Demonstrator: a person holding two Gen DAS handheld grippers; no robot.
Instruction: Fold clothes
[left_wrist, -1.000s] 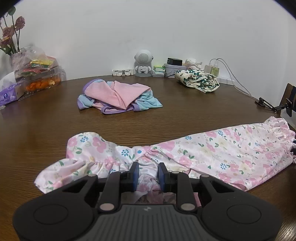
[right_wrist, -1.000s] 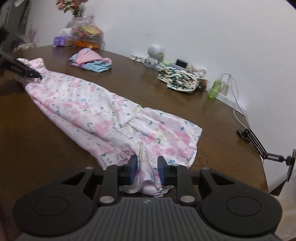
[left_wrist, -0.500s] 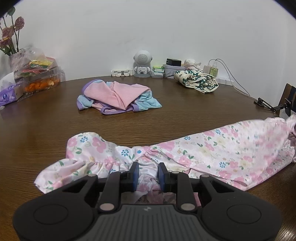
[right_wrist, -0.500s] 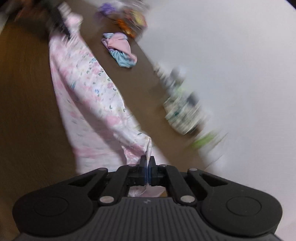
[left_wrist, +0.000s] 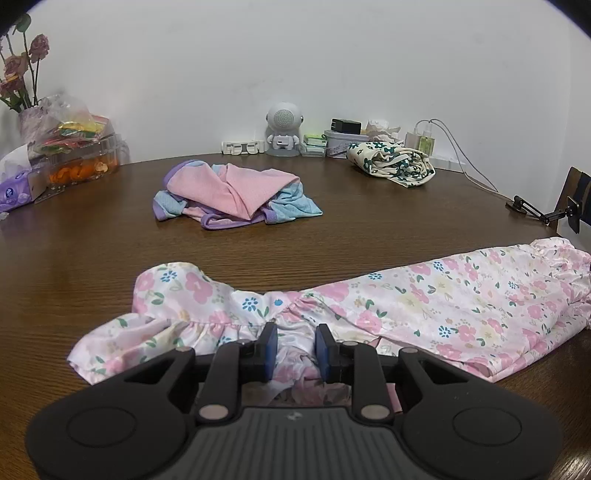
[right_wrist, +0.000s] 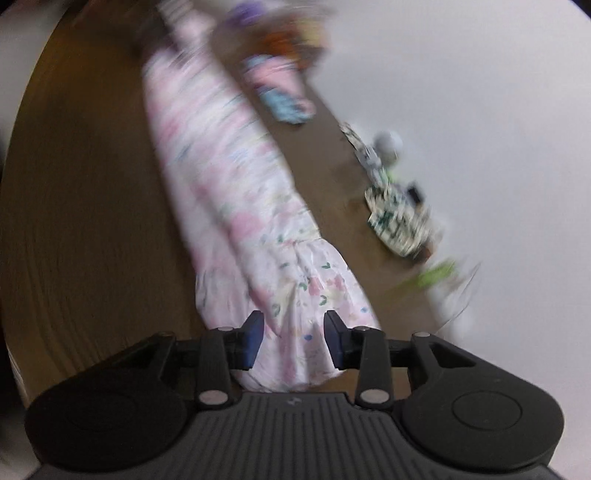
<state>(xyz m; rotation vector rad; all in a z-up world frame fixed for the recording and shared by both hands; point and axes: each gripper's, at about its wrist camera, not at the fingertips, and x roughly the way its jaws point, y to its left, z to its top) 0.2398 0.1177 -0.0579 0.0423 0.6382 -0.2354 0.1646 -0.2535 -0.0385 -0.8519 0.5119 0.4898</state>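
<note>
A long pink floral garment (left_wrist: 424, 314) lies stretched across the brown table (left_wrist: 332, 236). My left gripper (left_wrist: 293, 345) is open, its fingers on either side of bunched cloth at the garment's near left end. In the blurred right wrist view the same garment (right_wrist: 229, 177) runs away from me. My right gripper (right_wrist: 293, 341) is open, with the garment's frilled end lying loose between and under its fingers.
A crumpled pink, blue and purple garment (left_wrist: 232, 194) lies mid-table. A rolled green-flowered cloth (left_wrist: 393, 164) sits at the back right by a white robot-shaped speaker (left_wrist: 282, 129), chargers and cables. A snack box (left_wrist: 79, 162) and flowers stand at the back left. A phone clamp (left_wrist: 546, 212) is at the right edge.
My right gripper, shut on the garment's end half a second ago, has opened and let it go while swinging fast. The garment's far end has settled back on the table. My left gripper has stayed put.
</note>
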